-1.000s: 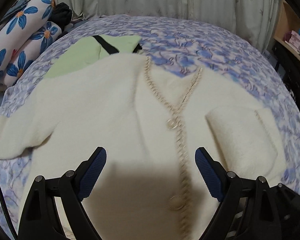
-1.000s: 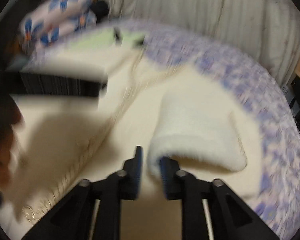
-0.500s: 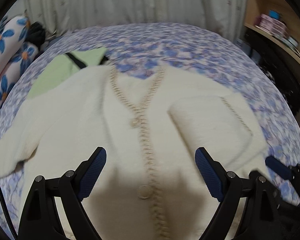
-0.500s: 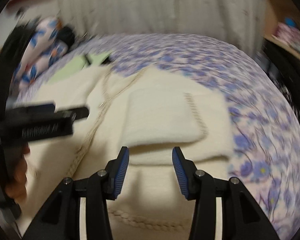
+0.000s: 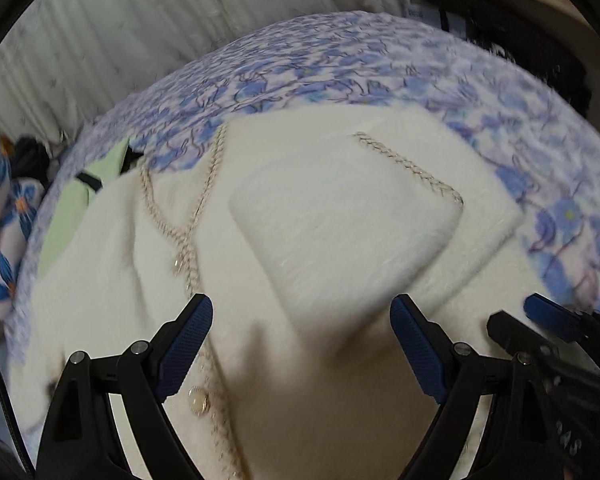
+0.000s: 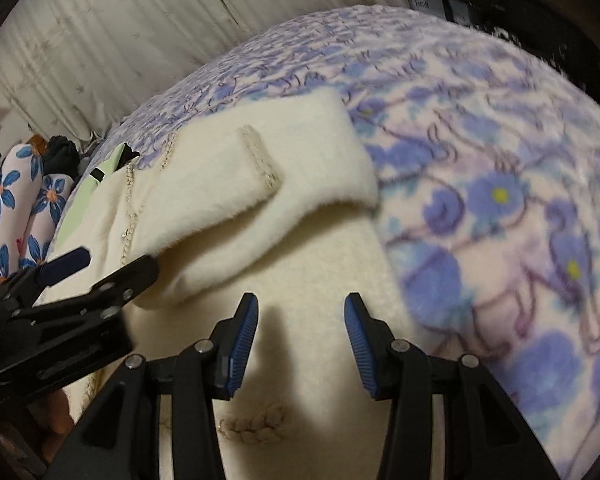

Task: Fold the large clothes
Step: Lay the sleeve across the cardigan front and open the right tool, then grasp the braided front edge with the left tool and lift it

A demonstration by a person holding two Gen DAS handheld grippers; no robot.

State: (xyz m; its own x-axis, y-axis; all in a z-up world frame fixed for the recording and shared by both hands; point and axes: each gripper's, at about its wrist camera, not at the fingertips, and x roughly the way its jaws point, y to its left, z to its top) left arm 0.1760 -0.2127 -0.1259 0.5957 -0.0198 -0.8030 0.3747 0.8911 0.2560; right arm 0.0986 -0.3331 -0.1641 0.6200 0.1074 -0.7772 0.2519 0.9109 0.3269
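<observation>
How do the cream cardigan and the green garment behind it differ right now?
The cream cardigan is fluffy, with braided trim and buttons; the green garment looks smooth, with a black strap. The cardigan lies nearer, one sleeve folded across its front; the green garment is mostly hidden behind it. Both lie on the floral bedspread.

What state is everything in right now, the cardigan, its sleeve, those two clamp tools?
Cardigan: spread flat on the bed, front buttoned.
Sleeve: folded in across the front, lying loose.
Left gripper: jaws wide open, empty, above the cardigan.
Right gripper: jaws part open, nothing between them.
Green garment: flat, partly under the cardigan.
</observation>
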